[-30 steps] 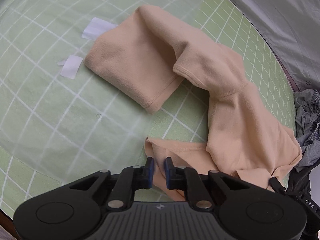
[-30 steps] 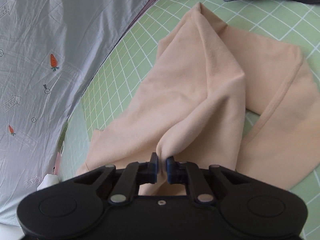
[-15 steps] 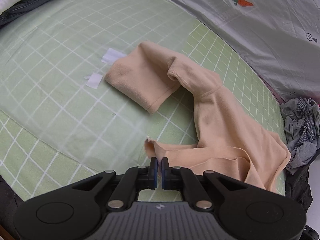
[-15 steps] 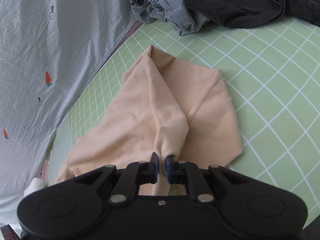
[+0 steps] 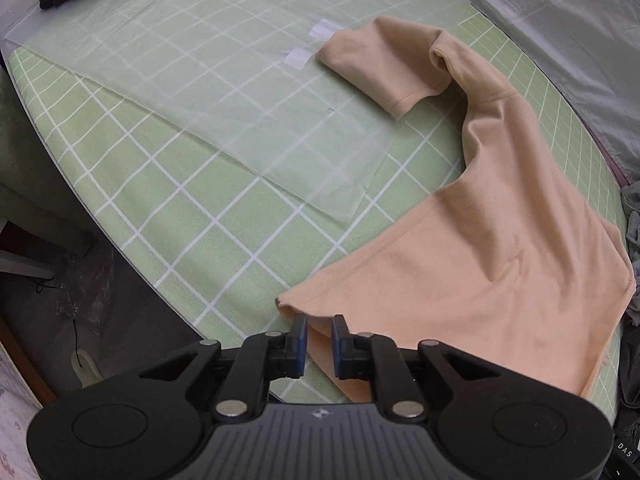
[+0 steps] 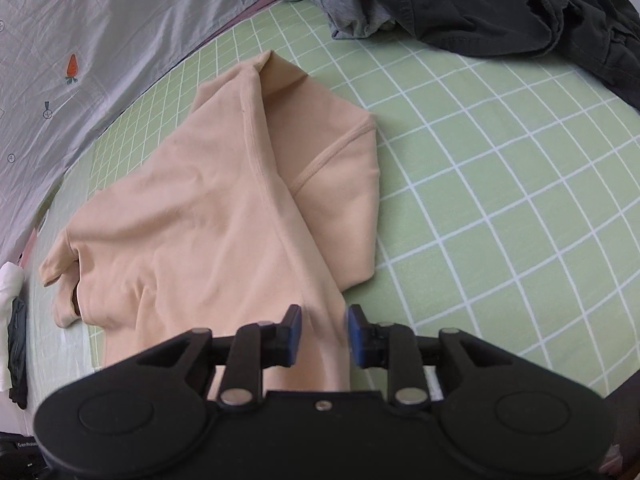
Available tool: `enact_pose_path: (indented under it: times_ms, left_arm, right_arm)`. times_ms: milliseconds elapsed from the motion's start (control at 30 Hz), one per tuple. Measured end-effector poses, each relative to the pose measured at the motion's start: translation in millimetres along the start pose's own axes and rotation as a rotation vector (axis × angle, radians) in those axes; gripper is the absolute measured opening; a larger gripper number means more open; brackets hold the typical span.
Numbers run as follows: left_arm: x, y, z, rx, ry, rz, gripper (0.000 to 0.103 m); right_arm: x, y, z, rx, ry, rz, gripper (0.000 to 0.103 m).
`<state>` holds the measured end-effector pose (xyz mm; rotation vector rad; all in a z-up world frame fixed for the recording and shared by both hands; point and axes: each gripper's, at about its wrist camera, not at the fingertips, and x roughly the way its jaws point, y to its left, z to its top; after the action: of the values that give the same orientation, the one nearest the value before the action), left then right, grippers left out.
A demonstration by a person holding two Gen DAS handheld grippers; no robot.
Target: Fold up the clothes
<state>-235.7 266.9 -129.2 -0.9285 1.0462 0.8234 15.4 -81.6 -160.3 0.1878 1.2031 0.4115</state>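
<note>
A peach short-sleeved shirt (image 5: 500, 240) lies spread on the green checked mat (image 5: 180, 208). Its hem corner reaches my left gripper (image 5: 319, 338), whose jaws stand slightly apart with the cloth between them, not pinched. In the right wrist view the same shirt (image 6: 208, 216) lies with a sleeve (image 6: 340, 184) folded out to the right. My right gripper (image 6: 324, 334) is open over the shirt's hem edge, the fabric passing loosely between the fingers.
A pile of dark and grey clothes (image 6: 460, 4) sits at the far edge of the mat. A grey carrot-print sheet (image 6: 80, 40) borders the mat. A clear plastic sheet (image 5: 224, 92) with white tape pieces (image 5: 298, 56) covers part of the mat. The mat's edge drops off at the left (image 5: 80, 240).
Both grippers pulled the shirt back toward the near edge, spreading it flat, then opened and let go of the hem.
</note>
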Motion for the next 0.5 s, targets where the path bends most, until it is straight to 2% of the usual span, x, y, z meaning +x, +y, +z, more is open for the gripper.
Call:
enact_pose_path:
  times_ms: [33, 67, 133, 167, 300, 500]
  left_arm:
    - [-4.4, -0.9, 4.5, 0.001, -0.018, -0.001, 0.028]
    - [-8.6, -2.0, 9.2, 0.003, -0.035, -0.001, 0.029]
    - [-15.5, -9.0, 19.8, 0.023, -0.068, 0.010, 0.030]
    - [-16.2, -12.5, 25.9, 0.040, -0.078, 0.018, 0.031]
    - [-13.1, -29.6, 53.9, 0.095, -0.098, 0.031, 0.032]
    - [-0.2, -63.9, 106.8, 0.171, -0.128, -0.010, 0.037]
  right_arm:
    - [-4.5, 3.3, 3.1, -0.019, -0.026, 0.003, 0.047]
    - [-8.6, 8.8, 7.9, -0.046, -0.054, 0.007, 0.053]
    - [-14.9, 19.4, 17.2, -0.097, -0.104, 0.015, 0.053]
    - [-16.5, 26.0, 22.2, -0.124, -0.133, 0.010, 0.056]
    - [-9.4, 48.0, 41.9, -0.240, -0.207, -0.038, 0.058]
    - [15.4, 68.5, 83.0, -0.264, -0.259, -0.058, 0.060]
